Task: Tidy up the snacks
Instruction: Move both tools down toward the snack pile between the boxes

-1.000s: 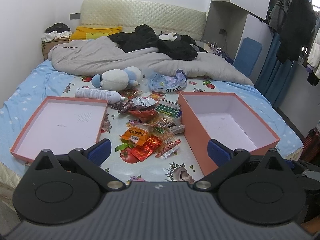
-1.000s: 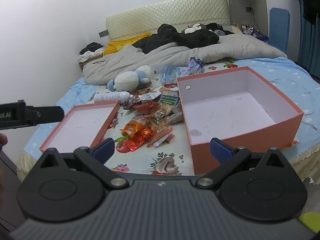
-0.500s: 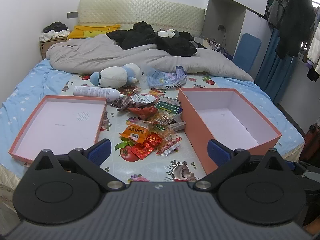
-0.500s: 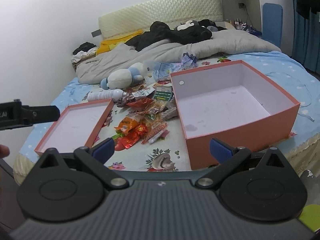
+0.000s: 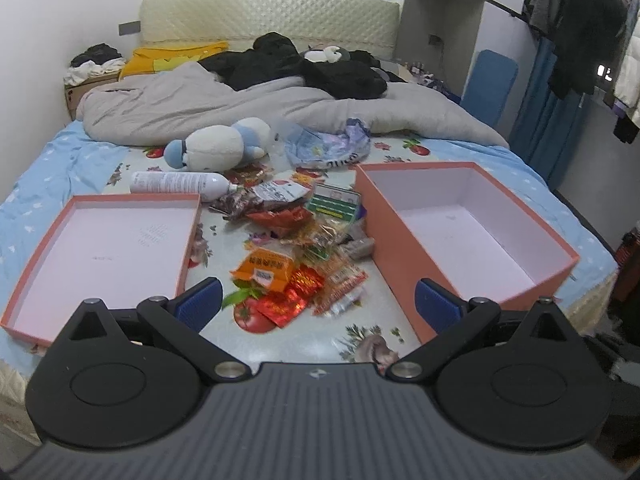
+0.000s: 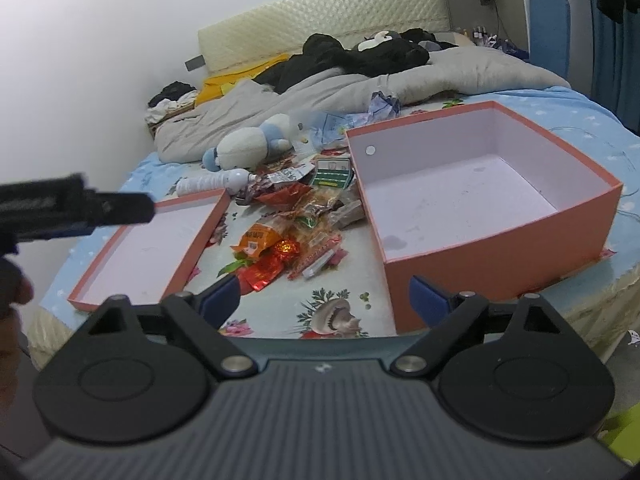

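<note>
Taking Stock: Snack Pile Between Two Pink Boxes

Item 1, snack pile (image 5: 304,248): loose packets heaped on the bed (image 5: 60,168), lying in the lane between the shallow lid (image 5: 108,248) on the left and the deep box (image 5: 472,232) on the right. The heap's long axis runs away from you, from the red foil packets (image 5: 288,300) at the near end to the green-striped packet (image 5: 334,204) at the far end. An orange packet (image 5: 266,268) sits just beyond the red foil.

Item 2, left gripper (image 5: 316,306): your jaws stand wide with nothing between them. The pile lies dead ahead and below, its near end framed almost centrally by the pads.

Item 3, right gripper (image 6: 324,300): jaws wide, though they have just been closing a little, with nothing between them. Here the pile lies ahead and left of centre, and the deep box fills the right of the view.

Item 4, judgement: your left hand looks better lined up on the near packets; the right sits nearer the deep box. The box appears empty, so sorting has not yet begun.

Item 5, non-task: plush toy (image 5: 224,148), white bottle (image 5: 180,182), grey duvet (image 5: 240,108).
</note>
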{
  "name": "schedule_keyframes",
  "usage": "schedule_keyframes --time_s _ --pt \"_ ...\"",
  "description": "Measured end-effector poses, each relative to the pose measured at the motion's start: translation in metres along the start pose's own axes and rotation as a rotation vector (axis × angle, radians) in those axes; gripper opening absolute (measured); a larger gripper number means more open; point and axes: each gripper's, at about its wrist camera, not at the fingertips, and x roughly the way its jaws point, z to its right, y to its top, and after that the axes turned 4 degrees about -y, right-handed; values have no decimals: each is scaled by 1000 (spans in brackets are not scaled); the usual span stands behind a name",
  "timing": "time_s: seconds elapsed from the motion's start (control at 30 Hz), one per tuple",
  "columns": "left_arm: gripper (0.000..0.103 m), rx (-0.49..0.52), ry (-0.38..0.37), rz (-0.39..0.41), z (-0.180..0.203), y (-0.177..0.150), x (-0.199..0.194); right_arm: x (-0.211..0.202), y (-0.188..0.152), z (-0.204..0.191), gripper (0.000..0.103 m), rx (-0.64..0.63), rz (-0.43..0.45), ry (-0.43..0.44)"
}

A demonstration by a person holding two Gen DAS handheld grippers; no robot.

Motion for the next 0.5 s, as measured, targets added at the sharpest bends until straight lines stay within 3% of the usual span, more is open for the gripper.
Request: schedule_keyframes --time_s 0.1,0.23,0.5 --pt "103 10 6 -15 -5 1 20 6 -2 -3 80 -23 14 -4" --pt "103 25 -4 -72 -12 0 44 13 -6 -9 80 -62 31 36" --pt "103 16 -8 -87 -24 4 66 29 -11 -30 80 -142 20 74"
